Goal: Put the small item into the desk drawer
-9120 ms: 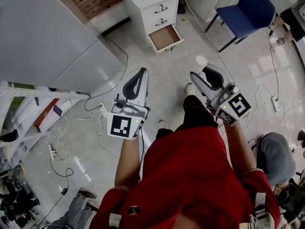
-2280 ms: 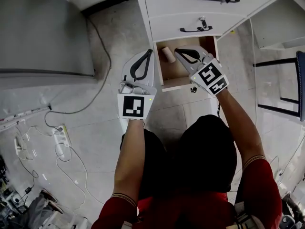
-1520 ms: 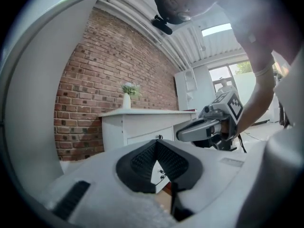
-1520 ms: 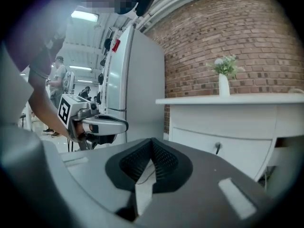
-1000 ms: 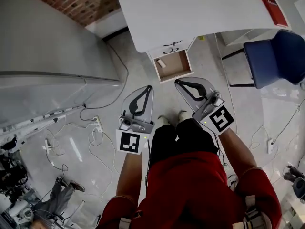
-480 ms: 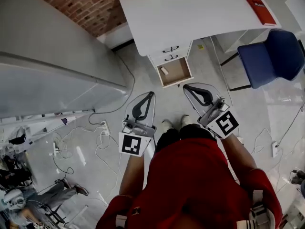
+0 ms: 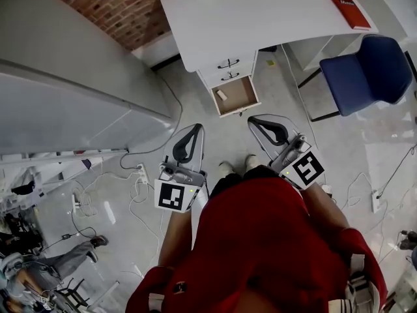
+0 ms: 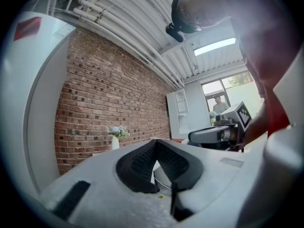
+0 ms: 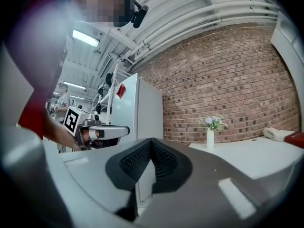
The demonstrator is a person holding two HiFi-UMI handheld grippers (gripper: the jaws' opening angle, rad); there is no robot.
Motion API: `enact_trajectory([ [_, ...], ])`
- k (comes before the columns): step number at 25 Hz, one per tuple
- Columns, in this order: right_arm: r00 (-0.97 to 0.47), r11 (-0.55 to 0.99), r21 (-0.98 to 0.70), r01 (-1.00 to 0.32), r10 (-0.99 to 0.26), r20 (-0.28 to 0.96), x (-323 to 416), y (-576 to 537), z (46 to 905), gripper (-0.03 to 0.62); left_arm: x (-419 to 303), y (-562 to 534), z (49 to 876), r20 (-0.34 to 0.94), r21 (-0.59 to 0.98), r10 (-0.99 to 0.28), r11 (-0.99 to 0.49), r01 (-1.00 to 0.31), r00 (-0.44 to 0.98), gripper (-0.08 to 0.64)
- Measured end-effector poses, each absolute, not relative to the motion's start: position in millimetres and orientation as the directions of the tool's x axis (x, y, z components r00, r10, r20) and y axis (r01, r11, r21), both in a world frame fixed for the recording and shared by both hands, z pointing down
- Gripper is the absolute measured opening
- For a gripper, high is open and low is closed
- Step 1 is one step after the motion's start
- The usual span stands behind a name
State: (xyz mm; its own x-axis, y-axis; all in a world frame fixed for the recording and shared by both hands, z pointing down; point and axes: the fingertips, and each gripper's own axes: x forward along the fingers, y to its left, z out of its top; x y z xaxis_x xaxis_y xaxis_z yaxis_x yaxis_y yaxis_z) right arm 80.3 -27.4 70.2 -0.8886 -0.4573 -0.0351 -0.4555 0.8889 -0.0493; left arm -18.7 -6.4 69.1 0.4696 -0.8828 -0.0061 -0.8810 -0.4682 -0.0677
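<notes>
The small pale cylindrical item lies on its side in the left part of the open wooden-lined desk drawer, a little above the middle of the head view. A couple of seconds ago the right hand-held gripper reached into that drawer just beside the item. Now both hand-held grippers are drawn well back from it and the drawer looks far smaller in the frame. The left hand-held gripper and the right hand-held gripper are held out level in front of the person's red top. They sit side by side at mid-frame, tips towards the desk, each with its jaws together and nothing between them. The drawer hangs open below two closed white drawers under the white tabletop. The tabletop carries a red book at the upper right. A blue chair stands at the right, a brick wall runs along the upper left, and a large pale cabinet fills the left. Cables trail over the pale floor.
</notes>
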Motion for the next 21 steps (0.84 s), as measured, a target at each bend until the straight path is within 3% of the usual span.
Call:
enact_trajectory([
  [21, -0.883, 0.883, -0.035, -0.469, -0.469, -0.012, 80.3, -9.5, 74.7, 0.011, -26.7, -3.4, 62.4, -0.038, -0.078, -0.87, -0.487, -0.87, 0.491, 0.006],
])
